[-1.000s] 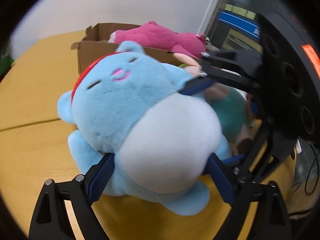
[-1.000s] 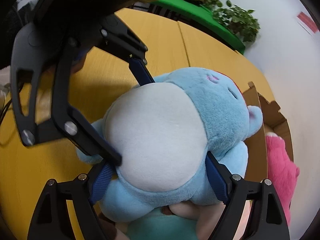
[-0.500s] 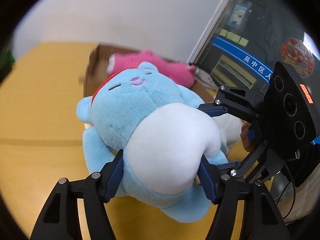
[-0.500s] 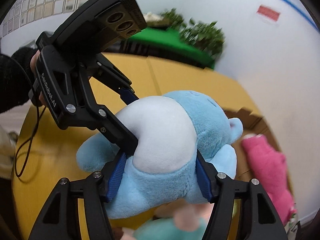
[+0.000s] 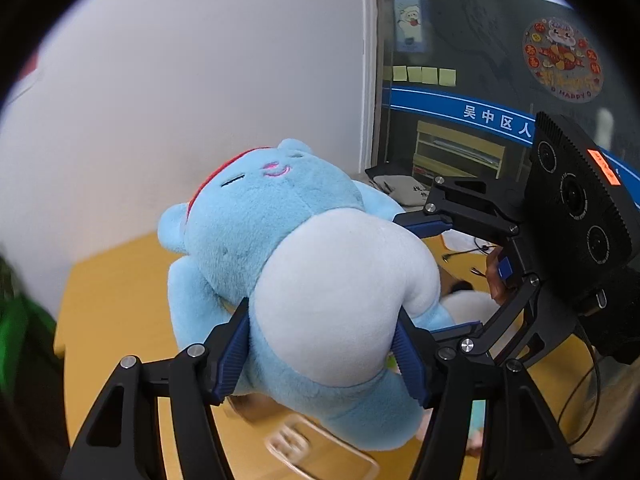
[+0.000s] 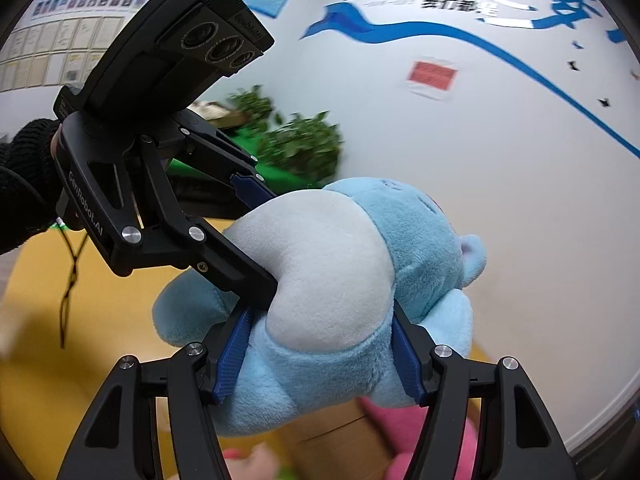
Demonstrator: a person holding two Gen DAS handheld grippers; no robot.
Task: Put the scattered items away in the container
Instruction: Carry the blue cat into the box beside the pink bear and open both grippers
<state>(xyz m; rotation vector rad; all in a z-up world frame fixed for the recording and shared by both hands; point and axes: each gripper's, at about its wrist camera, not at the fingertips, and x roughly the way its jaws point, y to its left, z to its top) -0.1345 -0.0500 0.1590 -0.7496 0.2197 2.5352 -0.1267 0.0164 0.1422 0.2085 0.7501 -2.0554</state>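
**Both grippers clamped on blue plush, held above tabletop**

Nearest to me in left wrist view: my left gripper (image 5: 322,354), blue pads pressed into either side of the blue plush (image 5: 304,264) w/ the white belly bulging between them. So it's closed partway, squeezing the plush. Right gripper (image 5: 434,276) comes in from the plush's right side in that view, its pads also pinching the belly; one above, one below.

Right wrist view, same story: right gripper (image 6: 320,360) squeezes the blue plush (image 6: 360,280) low on the body, and the left gripper (image 6: 256,240) bites in from the plush's upper left, held by a black-gloved hand (image 6: 24,184).

Plush is in the air, face pointing away from both cams, red band on its head. Below the plush: yellow tabletop (image 5: 120,300), blurred. Under it in right wrist view I see a pink plush (image 6: 404,424) and a brown cardboard surface (image 6: 332,428); can't tell if that's the container.

Beyond the plush: green plants (image 6: 296,140) and white wall (image 5: 180,80).
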